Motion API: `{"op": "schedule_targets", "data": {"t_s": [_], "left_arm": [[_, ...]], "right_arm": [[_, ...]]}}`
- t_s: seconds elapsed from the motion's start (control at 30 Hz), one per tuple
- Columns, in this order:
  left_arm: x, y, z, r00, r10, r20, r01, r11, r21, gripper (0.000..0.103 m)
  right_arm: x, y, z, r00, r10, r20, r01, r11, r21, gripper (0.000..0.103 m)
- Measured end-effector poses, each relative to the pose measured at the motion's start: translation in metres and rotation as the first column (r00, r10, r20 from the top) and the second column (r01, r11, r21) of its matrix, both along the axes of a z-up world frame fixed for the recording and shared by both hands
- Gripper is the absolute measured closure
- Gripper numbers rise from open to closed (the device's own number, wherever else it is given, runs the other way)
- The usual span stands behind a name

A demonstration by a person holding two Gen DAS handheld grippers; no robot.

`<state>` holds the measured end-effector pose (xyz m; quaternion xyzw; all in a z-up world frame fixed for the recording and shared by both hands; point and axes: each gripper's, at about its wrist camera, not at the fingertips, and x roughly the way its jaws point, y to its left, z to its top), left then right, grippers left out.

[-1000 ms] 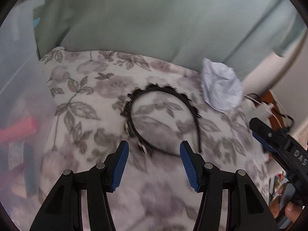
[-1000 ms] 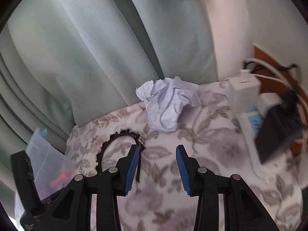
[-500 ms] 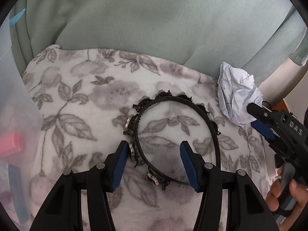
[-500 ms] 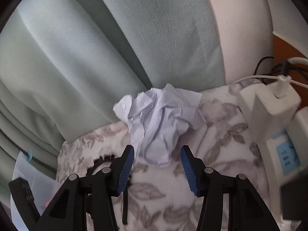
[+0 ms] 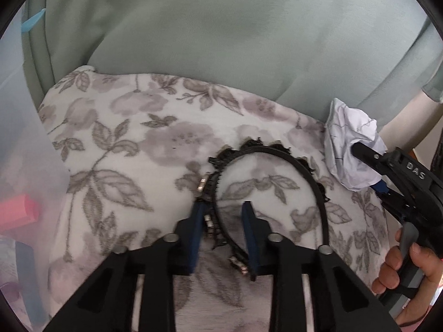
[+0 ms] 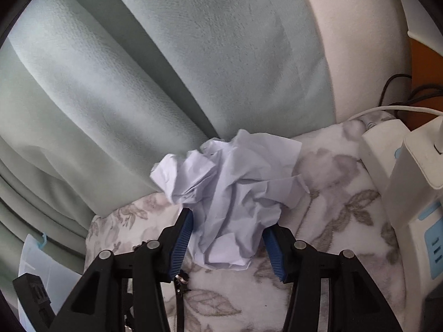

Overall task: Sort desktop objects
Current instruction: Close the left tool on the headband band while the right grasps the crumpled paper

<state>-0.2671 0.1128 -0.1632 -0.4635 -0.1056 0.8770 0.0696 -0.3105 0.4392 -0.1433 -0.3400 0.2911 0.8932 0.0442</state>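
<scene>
gripping nothing firmly that can be confirmed, the left gripper (image 5: 221,221) is straddling the near left side of the black headband (image 5: 265,149); its jaws have just been closing, and the band with its small metal charms is sitting between the blue pads (image 5: 195,229). a gap is still showing between the right pad and the band, so whether the pads are pressing on it cannot be told. the headband is lying flat on the floral blanket (image 5: 116,149), its arch curving away toward the pale green curtain (image 5: 221,41).

the right gripper (image 6: 227,238) is reaching around the crumpled white paper (image 6: 229,193), which is resting on the blanket's far edge, touching the curtain (image 6: 138,69). its jaws have just been closing too, and the paper's lower part is filling the space between the two blue pads (image 6: 181,243), both looking to be touching its folds. in the left wrist view this gripper (image 5: 368,168) is showing at the right edge, its tip against the paper ball (image 5: 349,144), with a hand (image 5: 401,268) wrapped around its handle.

just beside the paper to the right, white power adapters (image 6: 415,177) and cables are lying by the blanket's edge. a translucent plastic bin (image 5: 19,166) is standing on the left, with something pink blurred inside it.
</scene>
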Motion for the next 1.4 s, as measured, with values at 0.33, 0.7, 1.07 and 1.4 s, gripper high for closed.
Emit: {"op": "schedule_targets", "data": {"t_s": [0.33,0.7,1.07,1.4], "left_arm": [[0.005,-0.001,0.017,1.000,-0.018,0.010,0.018,0.999,0.041,0.088],[0.046,-0.006,0.056,0.998,-0.046,-0.048,0.049,0.997,0.052,0.089],[0.102,-0.006,0.102,0.989,-0.071,-0.127,0.078,0.996,0.050,0.095],[0.132,-0.005,0.114,0.986,-0.079,-0.146,0.087,0.995,0.049,0.096]], "right_arm": [[0.018,-0.015,0.018,0.997,0.065,-0.030,-0.066,0.998,-0.022,0.070],[0.071,-0.033,0.058,0.994,0.083,-0.066,-0.085,0.996,-0.029,0.070],[0.134,-0.060,0.107,0.984,0.104,-0.144,-0.105,0.995,0.005,0.070],[0.168,-0.078,0.126,0.972,0.143,-0.184,-0.136,0.989,0.051,0.070]]}}
